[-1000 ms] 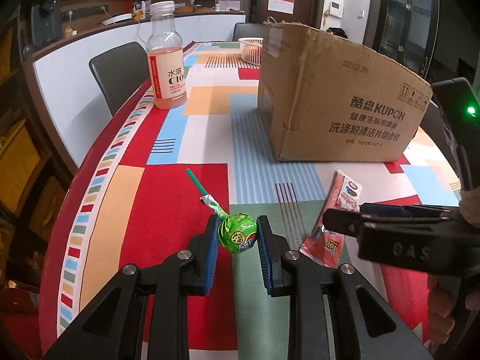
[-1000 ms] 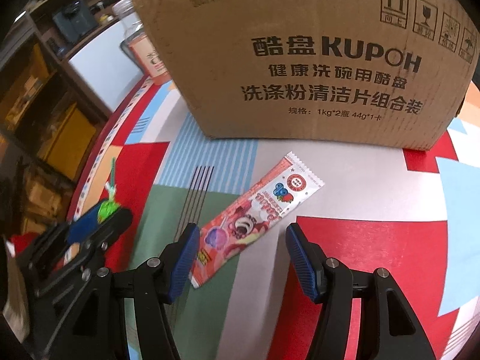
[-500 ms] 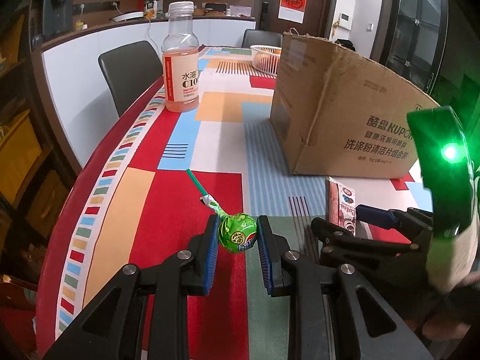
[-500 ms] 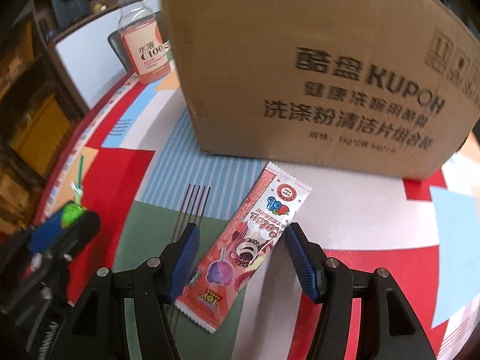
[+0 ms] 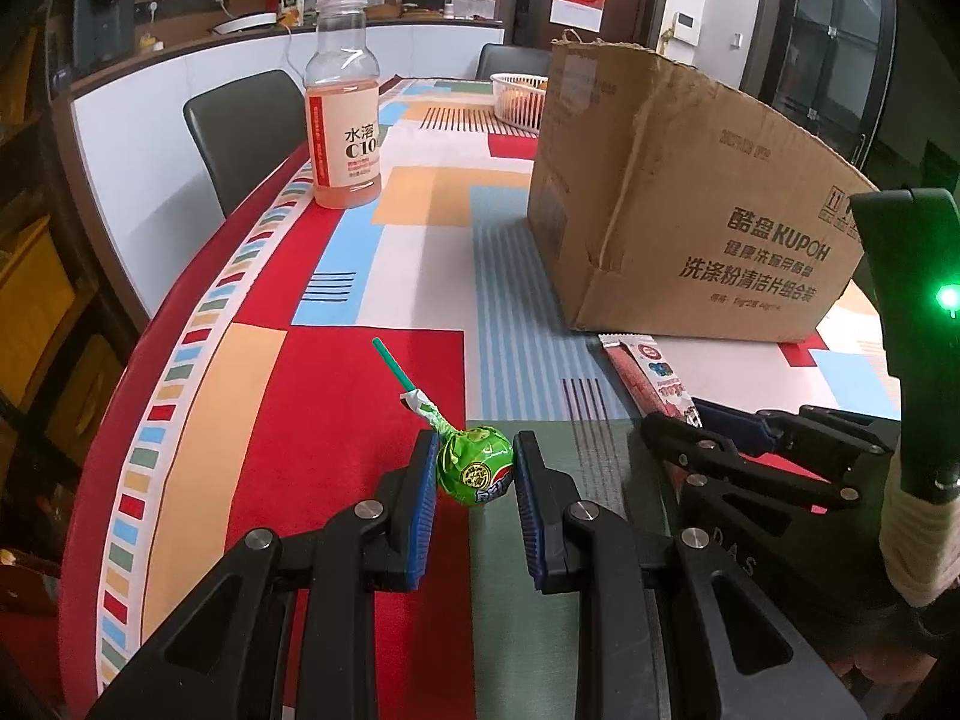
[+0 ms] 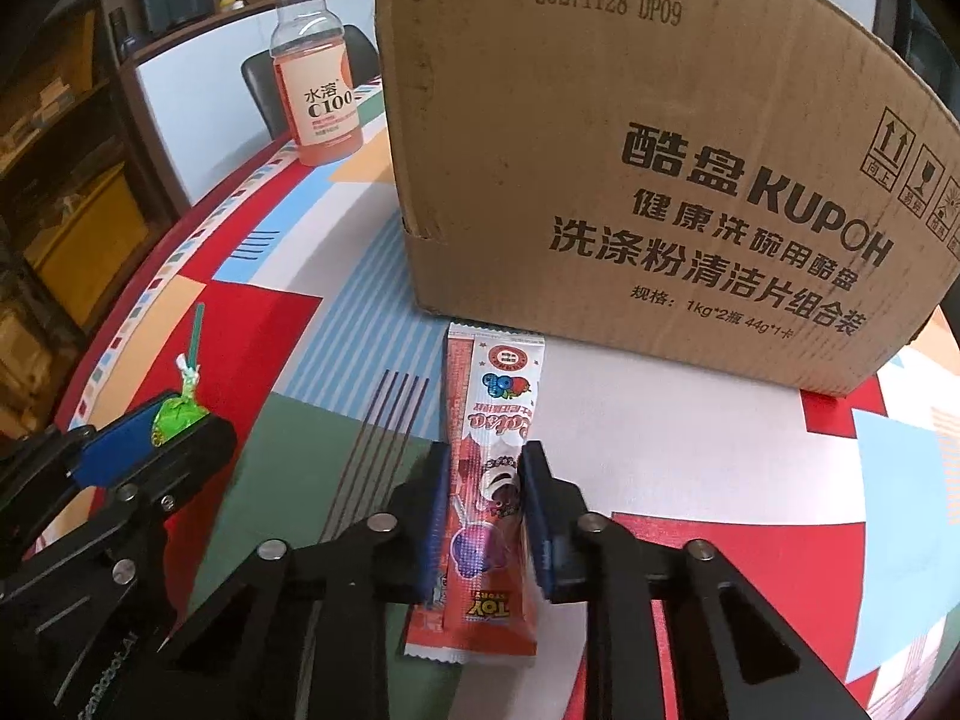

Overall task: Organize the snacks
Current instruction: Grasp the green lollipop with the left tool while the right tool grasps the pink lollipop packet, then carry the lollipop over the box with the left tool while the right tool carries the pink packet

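bottle: one clear drink bottle, white cap, pinkish liquid, standing far left near the counter edge, well apart from everything else
lollipop: just one, shiny green wrapper, green stick pointing away up-left; head sits on the red/green patches of the cloth
left claw: clamped on the lollipop head, blue pads pressing both sides
snack packet: one long red sachet with cartoon print, lying lengthwise, far end almost touching the box
right claw: jaws closing in, packet is between them and the pads look to be right against its long edges
cardboard box: one big brown carton, right behind the packet, so no room forward there
open room: plenty of bare cloth between bottle and box; counter edge curves off on the left
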A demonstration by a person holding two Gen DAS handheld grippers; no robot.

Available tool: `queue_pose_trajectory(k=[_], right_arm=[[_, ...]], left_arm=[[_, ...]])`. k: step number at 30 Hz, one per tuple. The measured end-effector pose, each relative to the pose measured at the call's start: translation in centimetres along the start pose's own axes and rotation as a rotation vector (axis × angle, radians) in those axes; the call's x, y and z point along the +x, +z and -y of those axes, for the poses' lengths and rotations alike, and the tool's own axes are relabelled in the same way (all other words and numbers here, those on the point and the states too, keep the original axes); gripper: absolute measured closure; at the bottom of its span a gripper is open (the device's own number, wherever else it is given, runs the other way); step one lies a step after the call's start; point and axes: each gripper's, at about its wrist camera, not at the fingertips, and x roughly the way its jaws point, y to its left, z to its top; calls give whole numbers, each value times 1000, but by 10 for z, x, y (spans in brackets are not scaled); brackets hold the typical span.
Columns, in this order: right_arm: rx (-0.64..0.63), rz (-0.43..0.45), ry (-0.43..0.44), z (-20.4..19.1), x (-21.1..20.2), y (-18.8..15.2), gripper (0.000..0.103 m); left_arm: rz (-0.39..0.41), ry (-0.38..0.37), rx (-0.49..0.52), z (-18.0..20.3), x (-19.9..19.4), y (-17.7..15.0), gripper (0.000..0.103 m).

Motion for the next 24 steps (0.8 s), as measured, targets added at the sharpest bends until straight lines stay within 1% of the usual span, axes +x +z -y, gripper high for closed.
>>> queue_pose_trajectory(k=[5, 12, 18, 24], right_arm=[[2, -8, 30, 6, -6, -4, 82], [11, -1, 69, 21, -29, -12, 82], [32, 35, 96, 31, -52, -11, 82], [40, 100, 116, 38, -80, -10, 82]], left_arm=[[0, -2, -2, 2, -3, 1, 78], [15, -10, 4, 10, -16, 3, 78], [42, -16, 25, 21, -32, 7, 78], [83, -30, 42, 34, -51, 18, 78]])
